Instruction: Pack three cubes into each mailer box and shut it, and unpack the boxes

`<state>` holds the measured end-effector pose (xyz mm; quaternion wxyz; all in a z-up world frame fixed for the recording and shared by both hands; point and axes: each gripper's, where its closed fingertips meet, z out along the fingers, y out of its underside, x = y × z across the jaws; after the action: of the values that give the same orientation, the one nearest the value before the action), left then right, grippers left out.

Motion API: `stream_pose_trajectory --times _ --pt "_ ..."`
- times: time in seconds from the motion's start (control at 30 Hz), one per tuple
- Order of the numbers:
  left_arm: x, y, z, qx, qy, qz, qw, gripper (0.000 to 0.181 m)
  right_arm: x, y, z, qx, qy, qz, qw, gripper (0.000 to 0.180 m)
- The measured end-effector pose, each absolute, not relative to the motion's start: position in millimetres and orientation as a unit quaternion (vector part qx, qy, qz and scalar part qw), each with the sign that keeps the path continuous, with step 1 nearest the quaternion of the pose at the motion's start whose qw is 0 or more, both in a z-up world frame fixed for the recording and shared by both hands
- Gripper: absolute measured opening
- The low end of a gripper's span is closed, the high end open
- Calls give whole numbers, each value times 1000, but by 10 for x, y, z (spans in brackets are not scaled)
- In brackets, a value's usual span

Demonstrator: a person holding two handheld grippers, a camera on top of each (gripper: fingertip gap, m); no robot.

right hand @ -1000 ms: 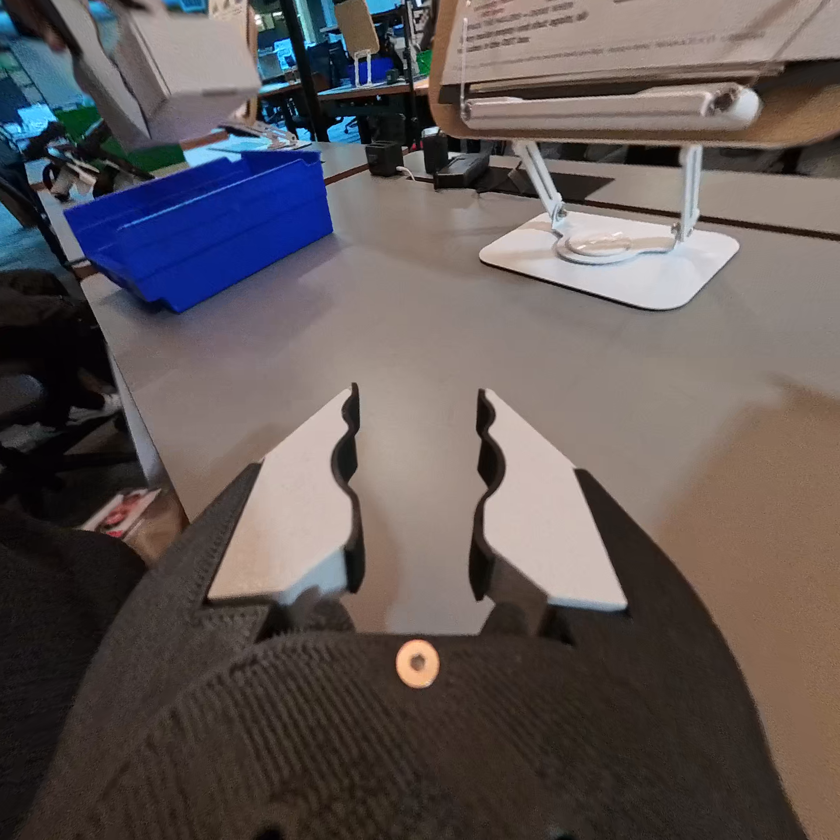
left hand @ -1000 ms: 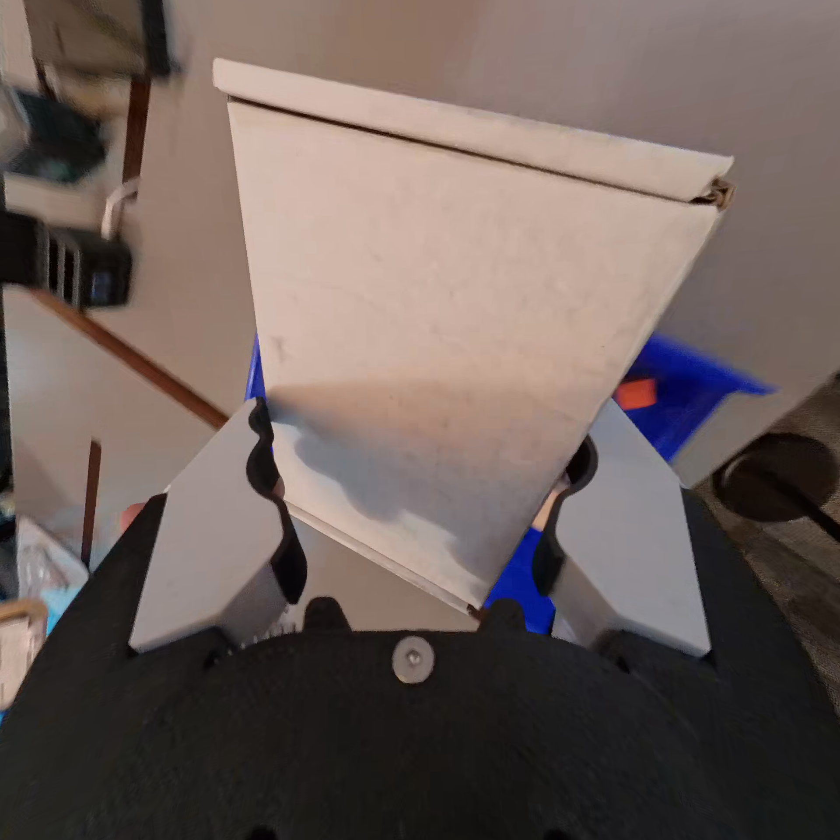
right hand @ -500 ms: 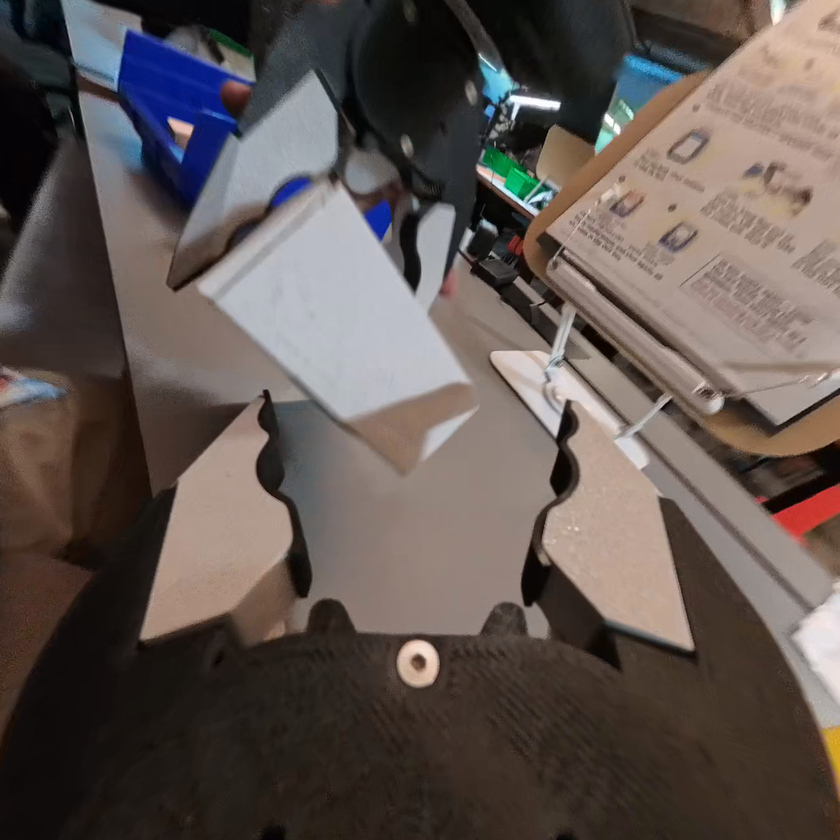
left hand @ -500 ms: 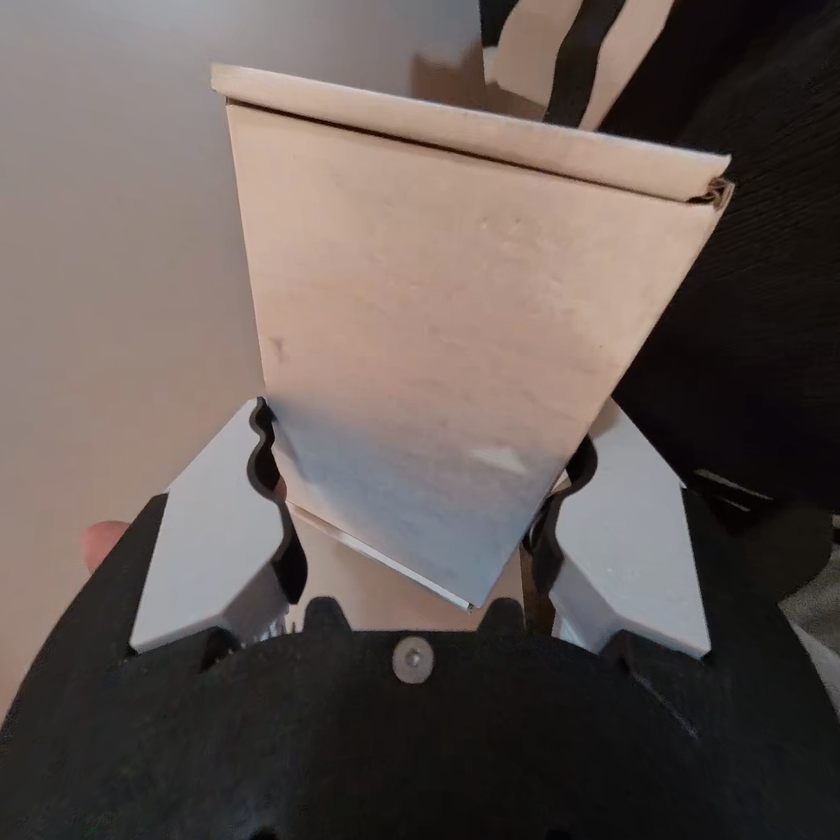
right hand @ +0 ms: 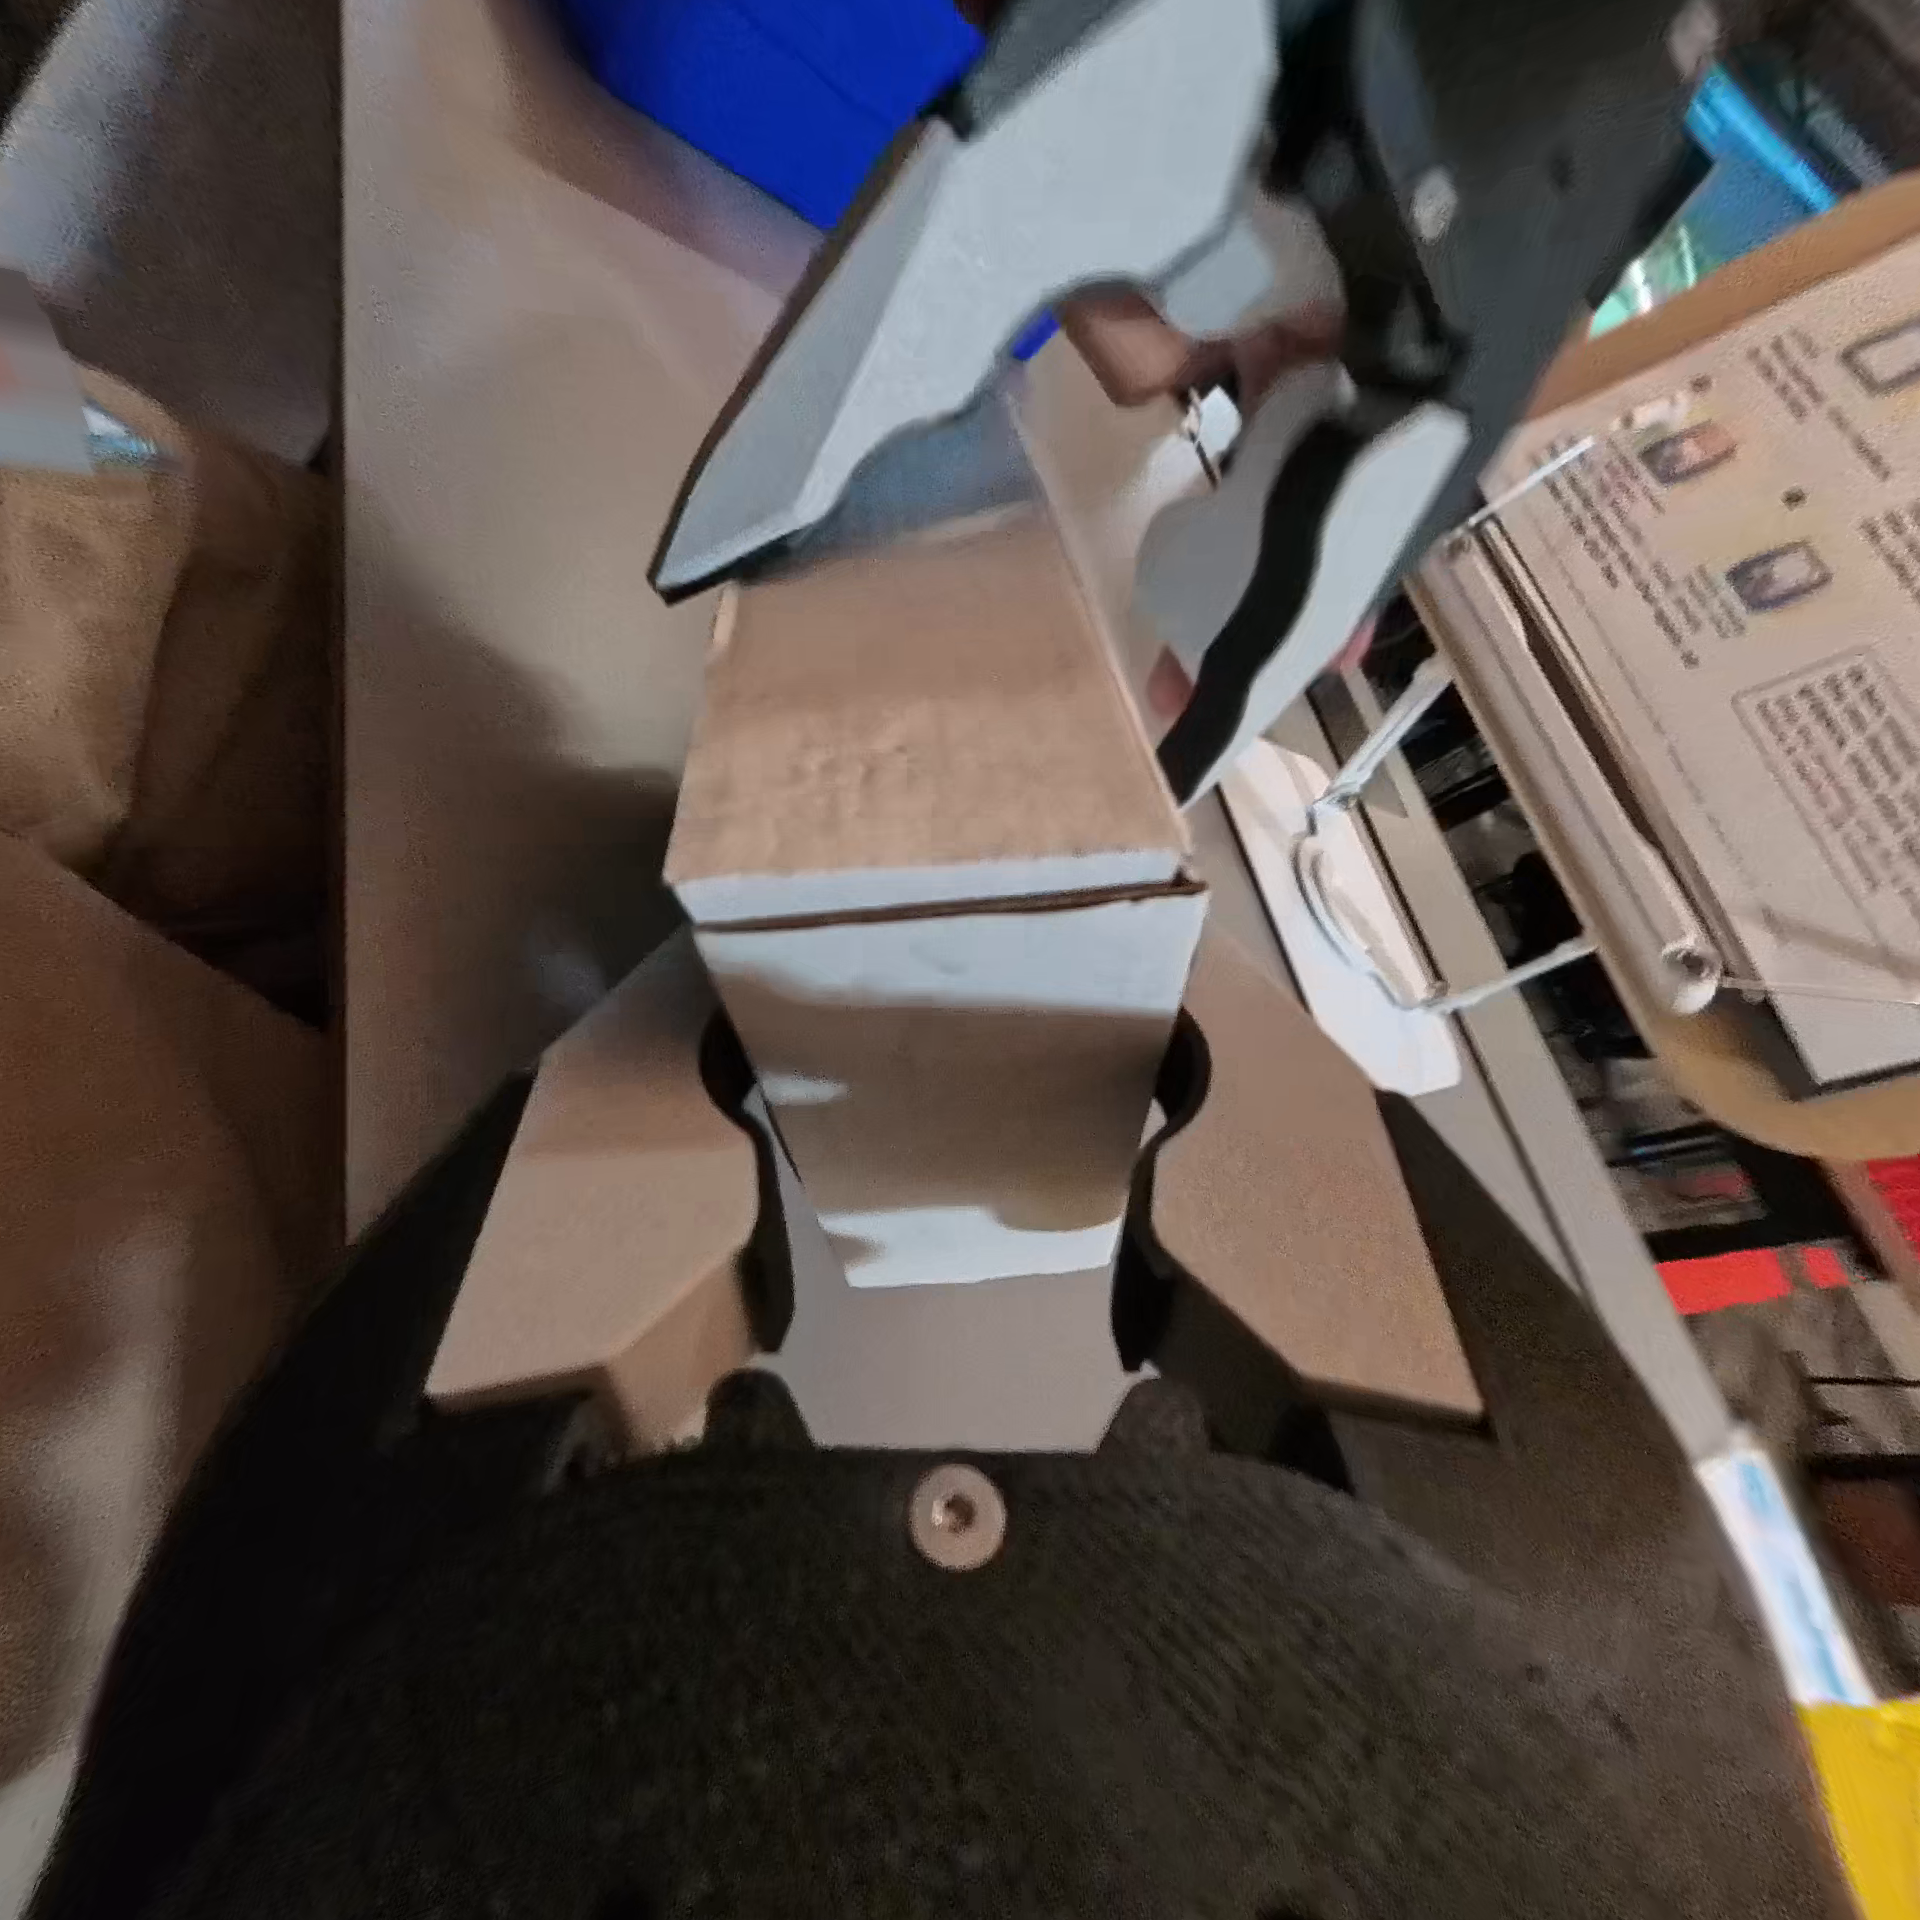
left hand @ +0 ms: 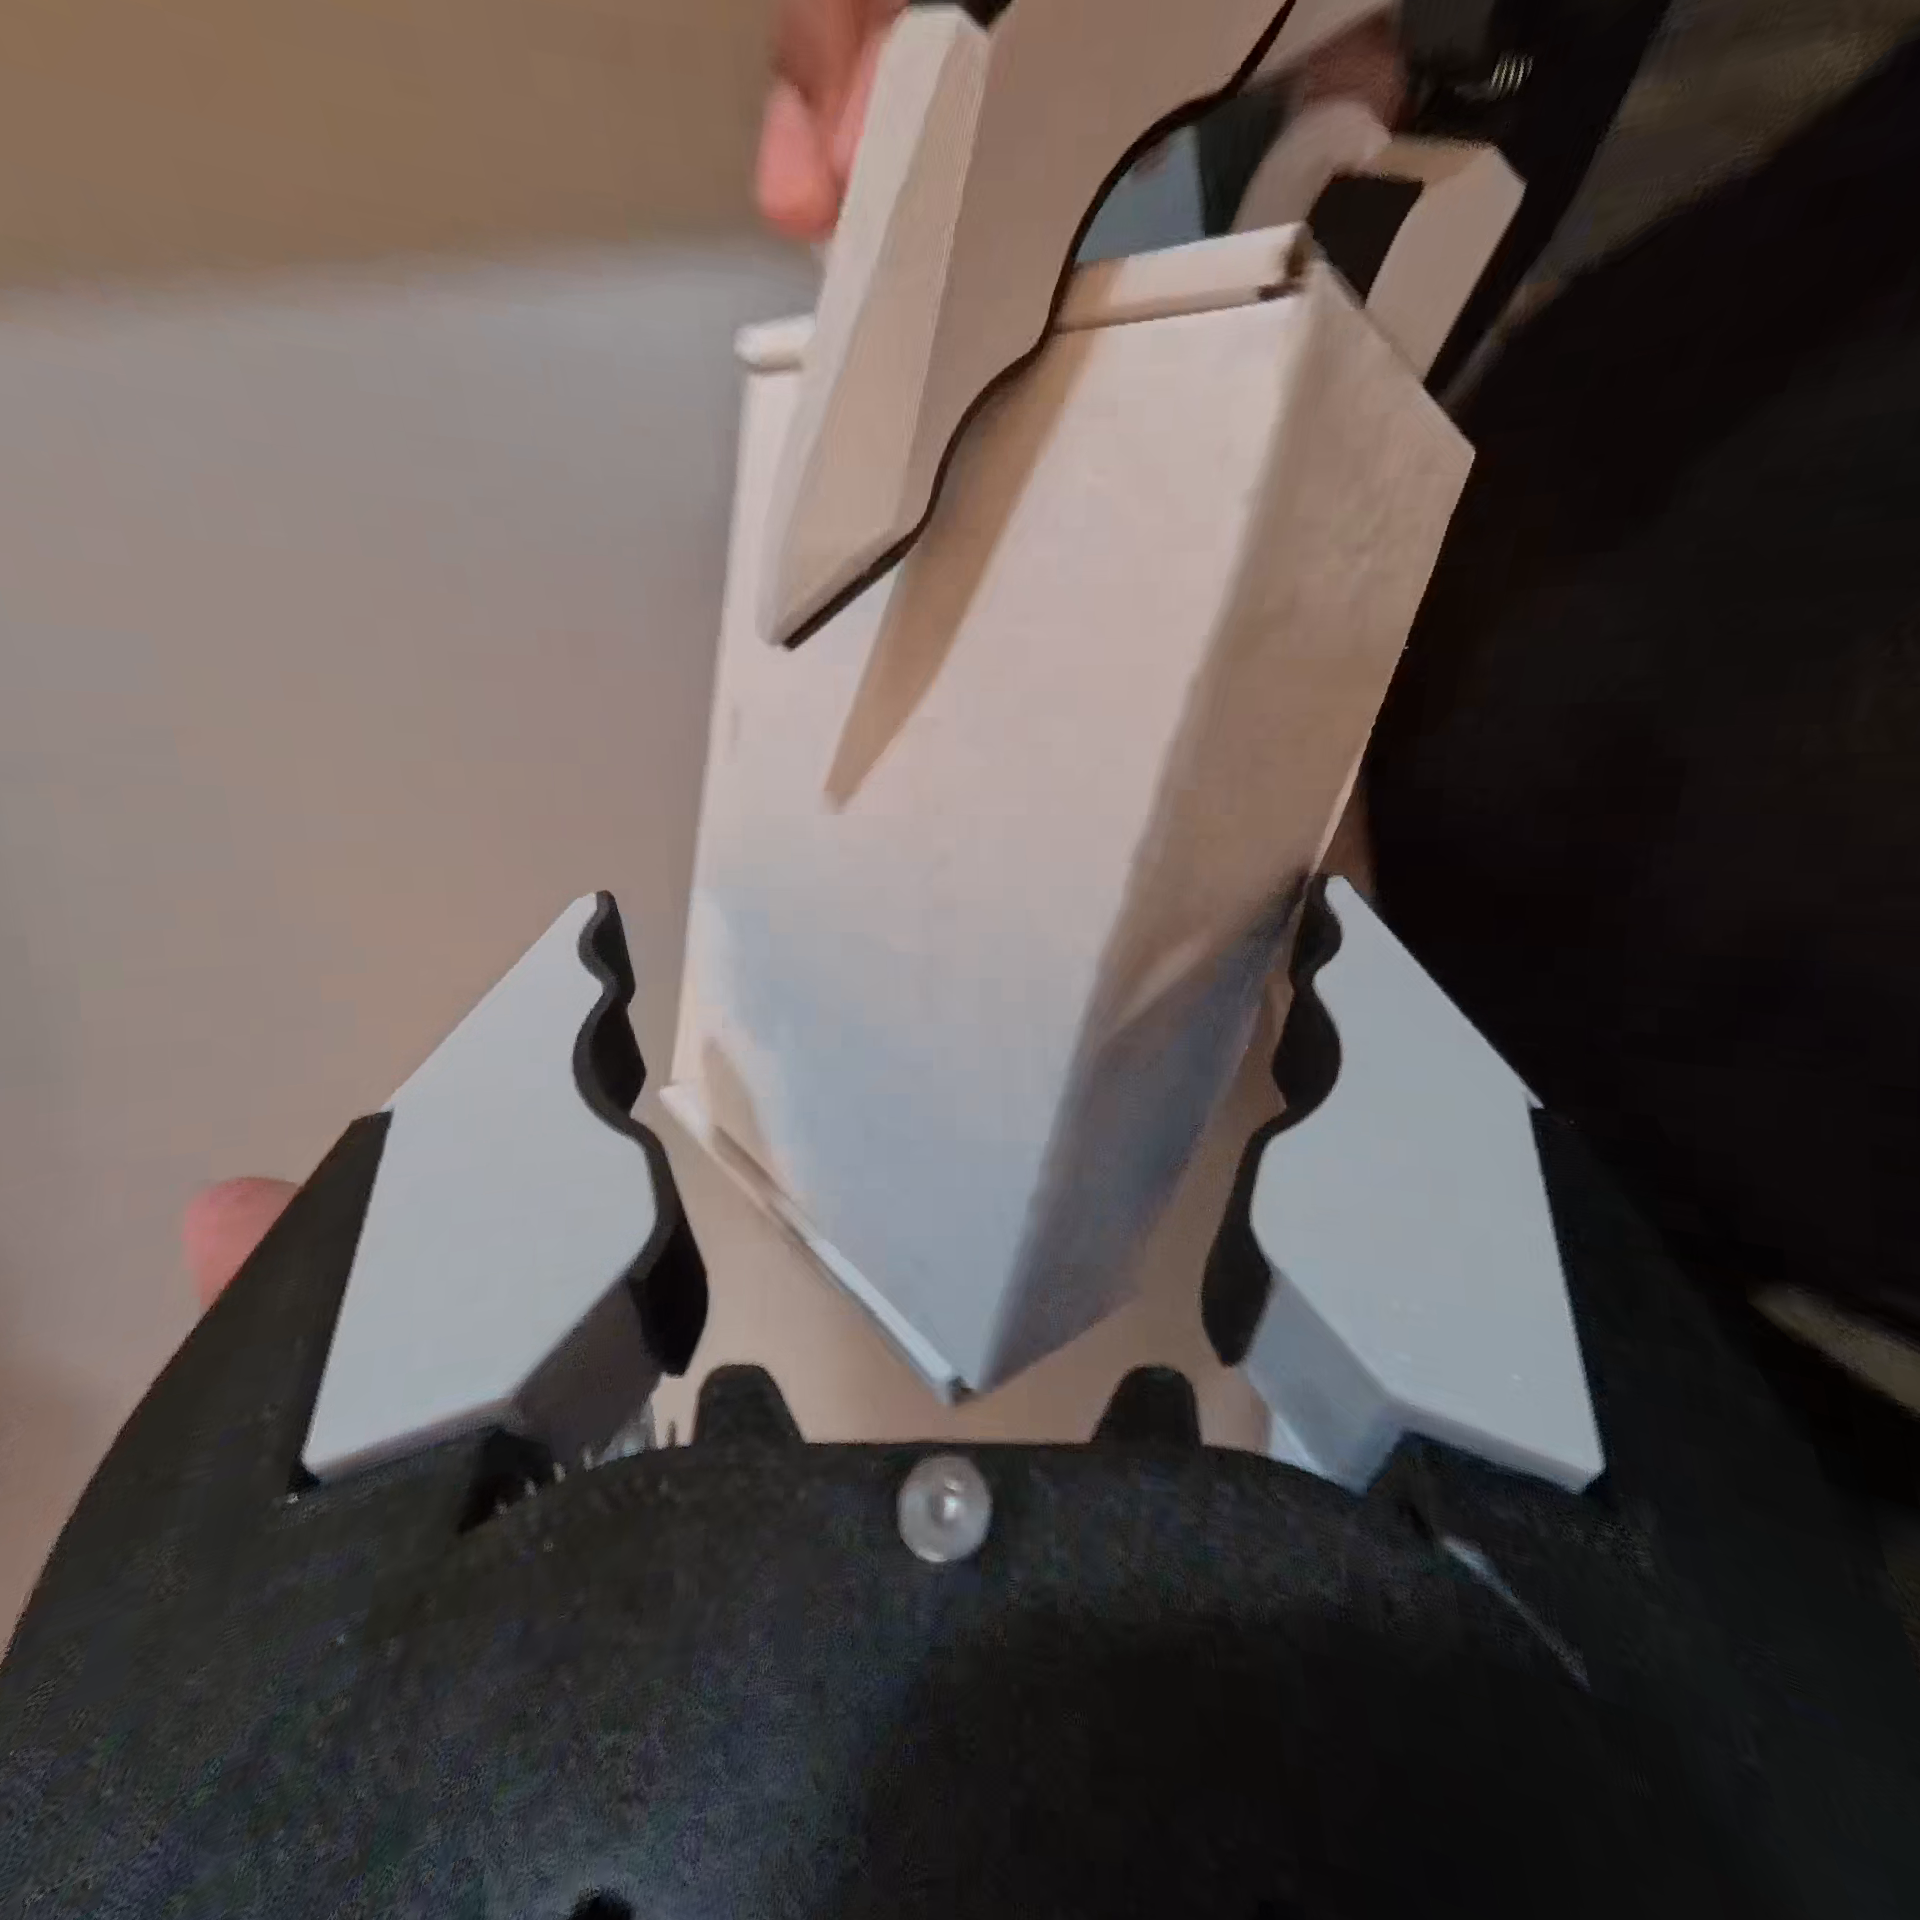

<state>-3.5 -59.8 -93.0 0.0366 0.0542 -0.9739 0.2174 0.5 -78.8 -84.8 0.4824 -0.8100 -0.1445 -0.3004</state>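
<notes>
The white mailer box (left hand: 997,790) occupies the centre of the left wrist view, lid closed, tilted with one corner pointing down toward the gripper body; the left gripper (left hand: 951,1132) is spread wide around its lower end, with a visible gap between the left finger and the box wall, the right finger lying close against the opposite wall (contact there cannot be confirmed). The left gripper therefore reads as released rather than clamped. In the upper part of the same frame the right gripper (left hand: 1132,343) reaches onto the far end of the box, one finger lying across its face.

In the right wrist view the same box (right hand: 935,935) sits in the centre of the frame between the two fingers of the right gripper (right hand: 951,1164); both inner pads press the side walls, so this gripper is grasping the box. The left gripper (right hand: 997,436) appears in the upper centre, straddling the far end. A blue bin (right hand: 769,94) lies at the upper left on the grey table (right hand: 499,499); a document stand (right hand: 1704,665) fills the right edge.
</notes>
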Motion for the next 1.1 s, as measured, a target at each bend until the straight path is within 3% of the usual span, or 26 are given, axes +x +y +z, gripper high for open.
stream_pose_trajectory --times 0.2,0.37,0.6,0.8,0.87,1.1 --pt "188 -486 -546 159 -858 471 -132 123 183 -909 -795 -809 -64 -218 543 76" --pt "66 -216 -559 218 -762 596 -129 106 125 -897 -680 -788 -39 -146 597 76" --pt "34 -244 -935 227 -784 569 -100 102 55 -821 -583 -769 -35 -110 629 76" --pt "-10 -385 -884 221 -770 595 -72 97 -28 -800 -551 -756 -30 -66 650 76" --pt "-32 -426 -861 219 -764 603 -61 85 -37 -796 -596 -762 -35 -65 643 77" --pt "74 -346 -799 211 -758 605 -121 80 91 -775 -948 -821 -1 -71 567 77"
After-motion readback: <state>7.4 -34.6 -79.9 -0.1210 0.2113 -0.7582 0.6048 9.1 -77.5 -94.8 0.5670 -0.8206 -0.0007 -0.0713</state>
